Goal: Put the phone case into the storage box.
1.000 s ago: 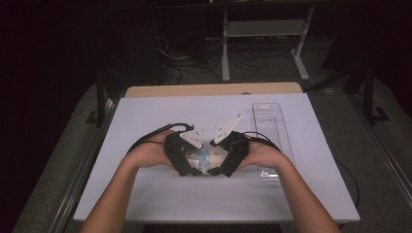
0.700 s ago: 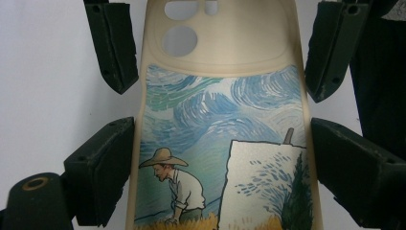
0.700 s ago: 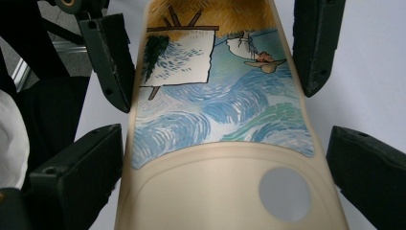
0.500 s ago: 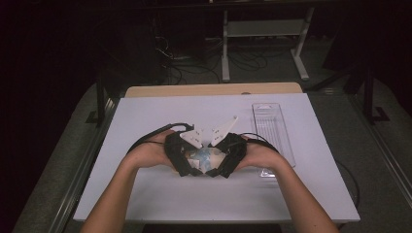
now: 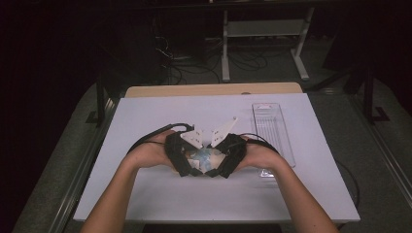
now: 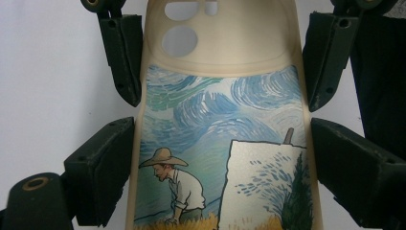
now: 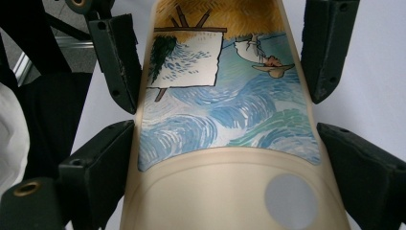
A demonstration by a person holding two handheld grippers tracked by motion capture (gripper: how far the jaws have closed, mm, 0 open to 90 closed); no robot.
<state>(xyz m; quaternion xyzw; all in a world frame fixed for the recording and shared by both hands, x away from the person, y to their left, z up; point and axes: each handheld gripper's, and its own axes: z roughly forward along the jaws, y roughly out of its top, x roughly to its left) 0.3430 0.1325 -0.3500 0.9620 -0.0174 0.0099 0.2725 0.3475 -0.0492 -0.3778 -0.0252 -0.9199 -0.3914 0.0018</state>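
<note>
Almost nothing has been moved since the earlier frames: both hands are kept at the same spot near the middle of the table (image 5: 145,116), and the phone case (image 5: 204,156) is found between them as before.

In the high view, the left gripper (image 5: 190,170) and the right gripper (image 5: 216,171) are brought together from either side, their tips nearly meeting over the case, which is held just above the white table. A clear plastic tray (image 5: 272,131) lies to the right, apart from the hands.

In the left gripper view, the phone case (image 6: 225,143) is seen running lengthwise between the jaws, painted side up, with the camera cut-outs at the far end. The left gripper (image 6: 222,158) is closed on the case across its width, the pads (image 6: 103,167) pressed to its long edges. The jaws of the other gripper are seen farther off, at the case's camera end.

In the right gripper view, the phone case (image 7: 225,120) is shown from the opposite end, the plain beige band nearest. The right gripper (image 7: 225,163) is likewise pinched on the two long edges.

The step in hand is judged to be holding the case steady in both grippers. It is done well if pressure is kept even and light, so the soft shell is not bowed, and if both hands are kept level so no twist is put into it.
</note>
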